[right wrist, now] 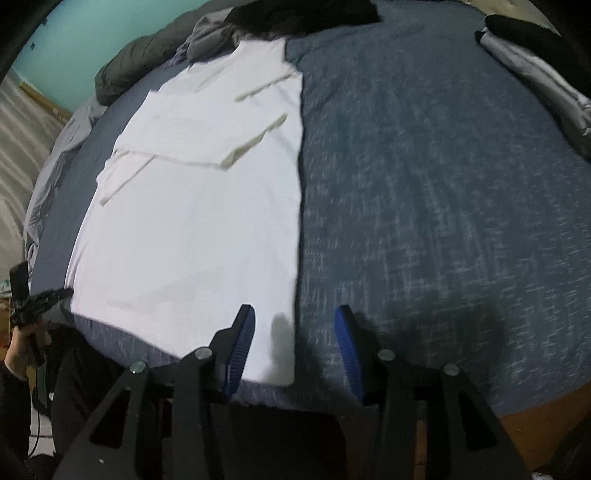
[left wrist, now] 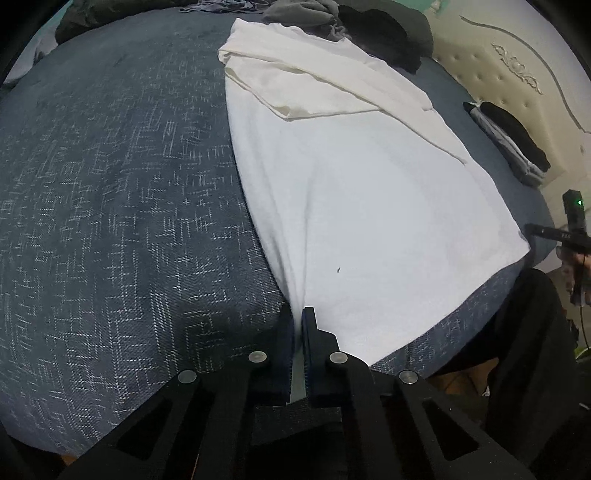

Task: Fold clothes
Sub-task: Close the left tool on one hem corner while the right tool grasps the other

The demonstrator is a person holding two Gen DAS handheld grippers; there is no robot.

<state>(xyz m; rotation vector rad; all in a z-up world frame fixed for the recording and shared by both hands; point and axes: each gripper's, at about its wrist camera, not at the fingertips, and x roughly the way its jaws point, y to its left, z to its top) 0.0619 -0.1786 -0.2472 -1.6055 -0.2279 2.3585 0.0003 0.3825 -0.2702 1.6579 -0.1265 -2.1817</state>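
A white shirt (left wrist: 351,192) lies flat on the blue bed cover (left wrist: 129,203), its sleeves folded in over the body. In the left wrist view my left gripper (left wrist: 298,317) is shut on the shirt's near hem corner, and the cloth puckers into the jaws. In the right wrist view the white shirt (right wrist: 207,221) spreads to the left, and my right gripper (right wrist: 295,321) stands open over its other near corner. One blue pad (right wrist: 243,332) is above the cloth and the other above the bed cover (right wrist: 443,221). Neither pad presses on the fabric.
A folded stack of grey and black clothes (left wrist: 509,147) sits by the cream headboard (left wrist: 517,74), and the same stack (right wrist: 535,74) shows at upper right. A loose heap of dark garments (left wrist: 369,26) lies beyond the shirt's collar. The bed's near edge runs just under both grippers.
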